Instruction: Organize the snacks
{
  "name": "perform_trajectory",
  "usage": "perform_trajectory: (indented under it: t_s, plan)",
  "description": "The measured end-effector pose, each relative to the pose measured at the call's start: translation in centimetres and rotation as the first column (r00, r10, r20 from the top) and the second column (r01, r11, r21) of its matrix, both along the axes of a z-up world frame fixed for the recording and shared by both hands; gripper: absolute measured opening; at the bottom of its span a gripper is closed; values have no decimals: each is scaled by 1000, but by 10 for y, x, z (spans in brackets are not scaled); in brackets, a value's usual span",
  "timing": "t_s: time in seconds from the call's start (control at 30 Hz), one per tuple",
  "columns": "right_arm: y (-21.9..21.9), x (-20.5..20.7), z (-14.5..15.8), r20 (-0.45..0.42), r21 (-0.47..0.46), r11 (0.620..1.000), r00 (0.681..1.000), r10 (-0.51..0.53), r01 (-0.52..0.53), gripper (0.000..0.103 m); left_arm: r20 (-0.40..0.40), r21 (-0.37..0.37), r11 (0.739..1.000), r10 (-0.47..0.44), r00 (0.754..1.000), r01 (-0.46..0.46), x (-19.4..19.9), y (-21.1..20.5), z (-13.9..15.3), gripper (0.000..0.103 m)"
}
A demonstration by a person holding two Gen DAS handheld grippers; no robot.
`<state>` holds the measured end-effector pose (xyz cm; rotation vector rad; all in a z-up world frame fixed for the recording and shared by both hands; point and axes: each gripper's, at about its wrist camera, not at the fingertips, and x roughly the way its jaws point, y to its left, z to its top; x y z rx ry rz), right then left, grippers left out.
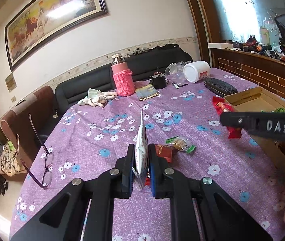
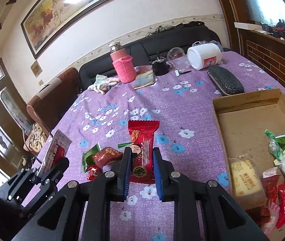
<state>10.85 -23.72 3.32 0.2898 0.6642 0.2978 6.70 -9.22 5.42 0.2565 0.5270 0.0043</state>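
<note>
Left gripper [image 1: 141, 160] clamps a white packet [image 1: 141, 150] edge-on; right gripper [image 2: 142, 160] clamps a red packet [image 2: 142, 150] — both tilted downward. Below: purple floral tablecloth [image 1: 232, 160], cardboard box [image 2: 246, 102].

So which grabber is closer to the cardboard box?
Right. The right gripper, holding a red snack, sits just beside the cardboard box. The left gripper, holding a white packet, is farther off.

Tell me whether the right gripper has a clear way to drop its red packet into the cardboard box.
Probably yes. The right gripper is shut on the red packet, held above the tablecloth, and the cardboard box lies open-topped just to its right with bare floor showing. Nothing stands between them; the left gripper is on the other side.
</note>
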Motion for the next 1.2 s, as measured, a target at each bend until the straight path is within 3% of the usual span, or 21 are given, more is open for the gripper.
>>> perform_trajectory:
  t_s: [0.5,0.97,1.2]
  plan:
    - [-34,-20,1,22,61,998,1000,-16,14,22,-39,-52,999,5,999,-7,6,7,-3,12]
    - [-27,-18,-3,11,58,998,1000,11,-12,22,-58,-187,980,-79,995,67,3,16,4,12]
    - [-34,-14,-4,8,62,998,1000,-6,5,22,-75,-183,982,-67,995,53,7,15,0,12]
